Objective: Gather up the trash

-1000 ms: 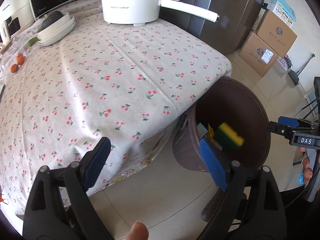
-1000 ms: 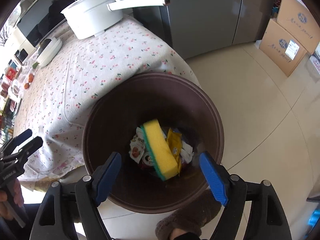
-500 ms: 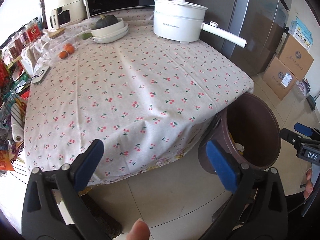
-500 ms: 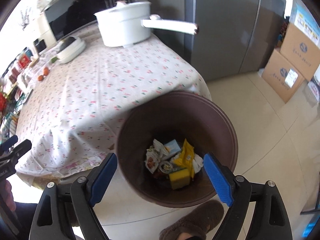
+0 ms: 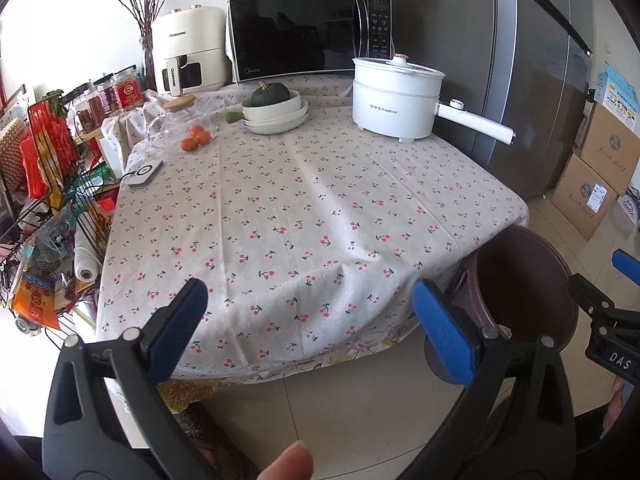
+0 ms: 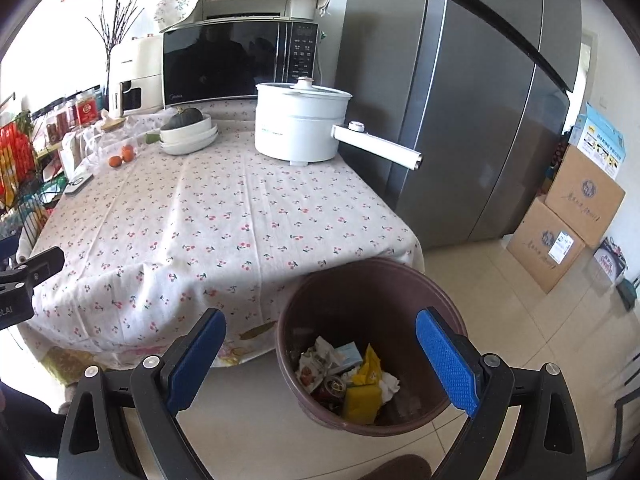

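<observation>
A brown trash bin (image 6: 400,270) stands on the floor at the table's near right corner. Inside it lie a yellow sponge (image 6: 362,400), crumpled wrappers (image 6: 320,360), a yellow packet (image 6: 370,364) and a can (image 6: 334,386). My right gripper (image 6: 320,320) hovers above and in front of the bin. Its jaws are opening, with nothing between them. My left gripper (image 5: 308,296) is open and empty over the table's front edge. In the left wrist view the bin (image 5: 520,272) is to its right. The cherry-print tablecloth (image 5: 300,208) shows no loose trash.
At the table's back stand a white electric pot (image 5: 394,108), stacked bowls with a squash (image 5: 276,114), oranges (image 5: 196,138), a microwave (image 5: 308,32) and an air fryer (image 5: 186,52). A wire rack (image 5: 52,208) stands left. A grey fridge (image 6: 480,100) and cardboard boxes (image 6: 568,232) are on the right.
Both grippers have drawn back and risen from the bin. The sponge, earlier between the right jaws, now lies in the bin. The right jaws have widened.
</observation>
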`<action>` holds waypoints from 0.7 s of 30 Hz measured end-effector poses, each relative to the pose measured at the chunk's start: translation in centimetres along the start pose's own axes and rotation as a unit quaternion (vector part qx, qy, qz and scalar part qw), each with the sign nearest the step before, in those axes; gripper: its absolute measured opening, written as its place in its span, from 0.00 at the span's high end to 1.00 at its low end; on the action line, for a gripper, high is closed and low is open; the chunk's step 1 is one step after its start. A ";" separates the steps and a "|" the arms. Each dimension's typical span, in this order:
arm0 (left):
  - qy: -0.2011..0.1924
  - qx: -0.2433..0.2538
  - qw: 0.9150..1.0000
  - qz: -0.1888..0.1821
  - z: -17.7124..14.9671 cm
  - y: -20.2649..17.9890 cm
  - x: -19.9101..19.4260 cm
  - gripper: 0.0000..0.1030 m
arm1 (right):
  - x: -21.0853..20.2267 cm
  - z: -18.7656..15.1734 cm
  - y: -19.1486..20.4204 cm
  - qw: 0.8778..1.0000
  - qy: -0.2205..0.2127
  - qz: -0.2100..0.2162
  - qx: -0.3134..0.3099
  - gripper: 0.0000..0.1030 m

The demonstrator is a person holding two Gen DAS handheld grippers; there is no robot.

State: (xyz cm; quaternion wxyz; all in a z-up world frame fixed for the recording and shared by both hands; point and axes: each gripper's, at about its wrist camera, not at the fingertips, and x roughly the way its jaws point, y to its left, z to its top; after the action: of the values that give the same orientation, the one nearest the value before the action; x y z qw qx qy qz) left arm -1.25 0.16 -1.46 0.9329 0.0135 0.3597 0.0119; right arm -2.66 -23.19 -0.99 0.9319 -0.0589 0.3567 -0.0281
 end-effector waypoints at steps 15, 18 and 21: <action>0.018 0.006 1.000 -0.009 -0.9 -1.2 0.2 0.01 | 0.1 -0.2 -0.7 1.000 0.008 0.004 0.016 0.05; 0.015 0.003 1.000 -0.013 -0.8 -1.1 0.0 0.01 | 0.1 -0.3 -0.8 1.000 0.007 0.002 0.017 0.05; 0.012 0.003 1.000 -0.015 -0.7 -1.1 -0.2 0.01 | 0.1 -0.3 -0.7 1.000 0.007 0.000 0.017 0.05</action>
State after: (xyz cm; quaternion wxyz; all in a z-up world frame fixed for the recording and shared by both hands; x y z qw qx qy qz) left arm -1.84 -0.98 -1.89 0.9284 0.0110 0.3714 -0.0029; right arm -2.75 -23.95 -1.16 0.9304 -0.0432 0.3623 -0.0339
